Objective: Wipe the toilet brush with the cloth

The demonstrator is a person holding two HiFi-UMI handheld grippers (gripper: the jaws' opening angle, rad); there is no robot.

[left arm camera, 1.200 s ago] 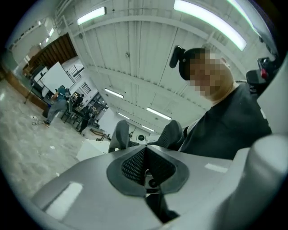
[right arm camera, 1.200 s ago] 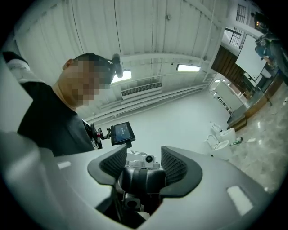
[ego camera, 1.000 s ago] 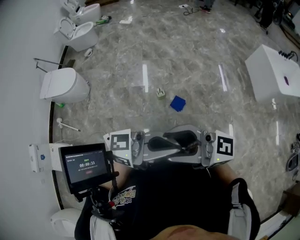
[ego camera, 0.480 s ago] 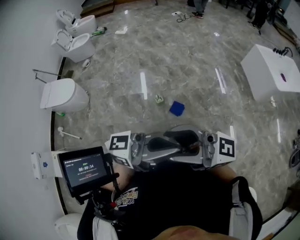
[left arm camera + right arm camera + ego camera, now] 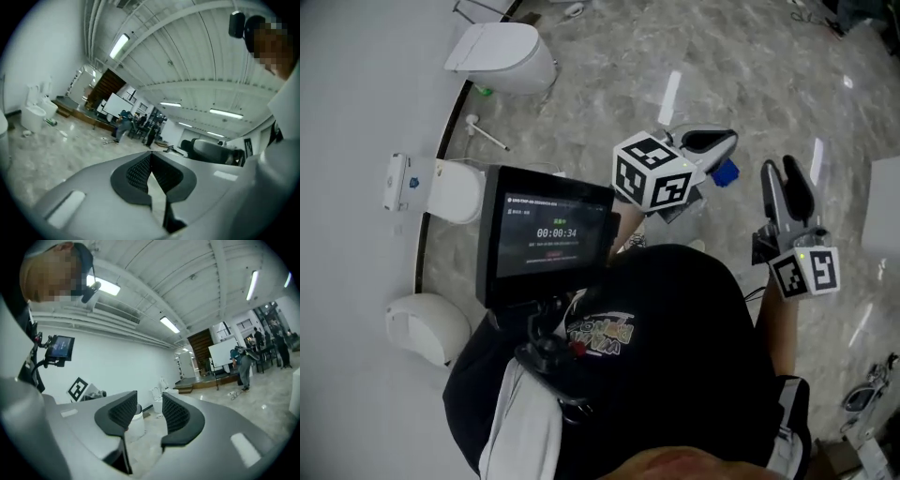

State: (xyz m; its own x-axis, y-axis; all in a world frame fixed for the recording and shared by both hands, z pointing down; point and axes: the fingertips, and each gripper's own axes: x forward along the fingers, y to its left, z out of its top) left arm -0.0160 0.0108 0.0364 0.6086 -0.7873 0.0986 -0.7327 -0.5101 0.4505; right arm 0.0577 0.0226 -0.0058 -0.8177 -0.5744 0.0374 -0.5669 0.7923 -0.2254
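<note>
The toilet brush (image 5: 487, 135) lies flat on the floor (image 5: 609, 75), close to the wall (image 5: 356, 94) and just in front of a white toilet (image 5: 499, 52). It is well apart from both grippers. It looks like a thin white stick with a small round head, so I judge it light and stiff, and the smooth handle may slip. The middle of the handle seems the best place to take it, away from the head.

The blue cloth (image 5: 727, 172) lies on the floor too, partly hidden behind the left gripper (image 5: 729, 137). It is surely soft and light, and a raised fold is easy to pinch.

The jaws of the left gripper (image 5: 149, 157) are together at the tips, with nothing between them. The jaws of the right gripper (image 5: 150, 401) stand apart and have just been closing, also with nothing between them; it points along the floor.

The lid of the toilet is down, so I cannot see what is inside. I see no holder near the brush.
</note>
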